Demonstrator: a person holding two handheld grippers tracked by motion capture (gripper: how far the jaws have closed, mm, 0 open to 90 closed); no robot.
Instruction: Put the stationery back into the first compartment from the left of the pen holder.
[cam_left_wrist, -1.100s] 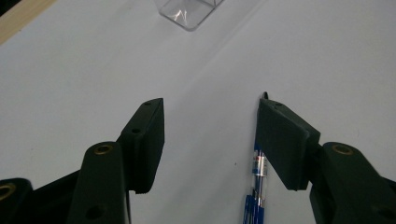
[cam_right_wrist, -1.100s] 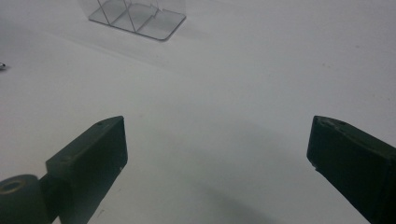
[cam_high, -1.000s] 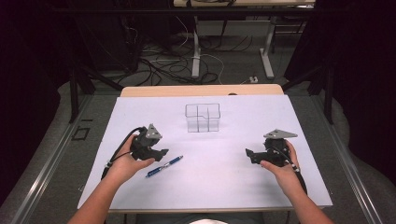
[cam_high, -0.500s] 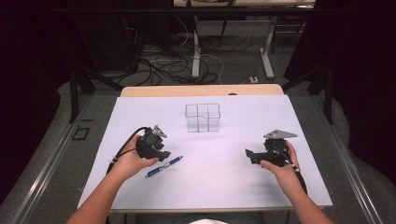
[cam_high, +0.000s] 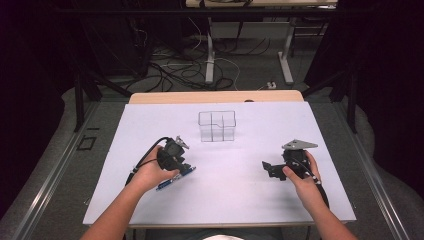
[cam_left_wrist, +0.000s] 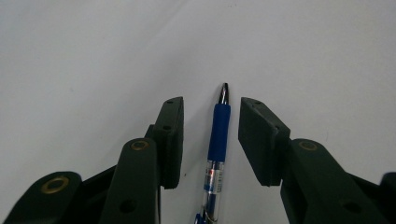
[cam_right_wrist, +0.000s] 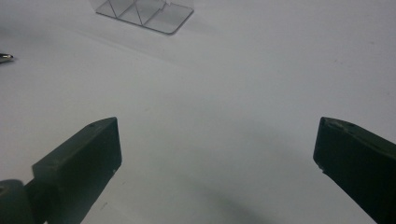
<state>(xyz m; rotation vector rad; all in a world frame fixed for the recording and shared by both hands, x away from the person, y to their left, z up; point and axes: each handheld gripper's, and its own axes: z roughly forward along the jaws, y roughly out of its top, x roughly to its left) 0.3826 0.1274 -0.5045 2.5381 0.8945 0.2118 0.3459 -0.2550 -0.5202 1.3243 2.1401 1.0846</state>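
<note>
A blue pen (cam_high: 175, 178) lies on the white table (cam_high: 240, 200), left of centre. My left gripper (cam_high: 186, 167) is lowered over it. In the left gripper view the pen (cam_left_wrist: 217, 140) runs lengthwise between the two pads of the left gripper (cam_left_wrist: 211, 101), tip pointing away. The jaws have just been closing, and a thin gap shows on each side of the barrel. My right gripper (cam_high: 267, 167) rests at the right of the table, and in its own view the right gripper (cam_right_wrist: 217, 126) stands wide open over bare surface.
A clear plastic organiser (cam_high: 216, 126) with several compartments stands at the middle back of the table; the same organiser (cam_right_wrist: 144, 11) sits at the top of the right gripper view. The pen's tip (cam_right_wrist: 5, 57) pokes in at that view's left edge. Cables and table legs lie beyond the far edge.
My left hand has shifted right and down onto the pen, which now sits partly under the gripper. The right hand has stayed put.
</note>
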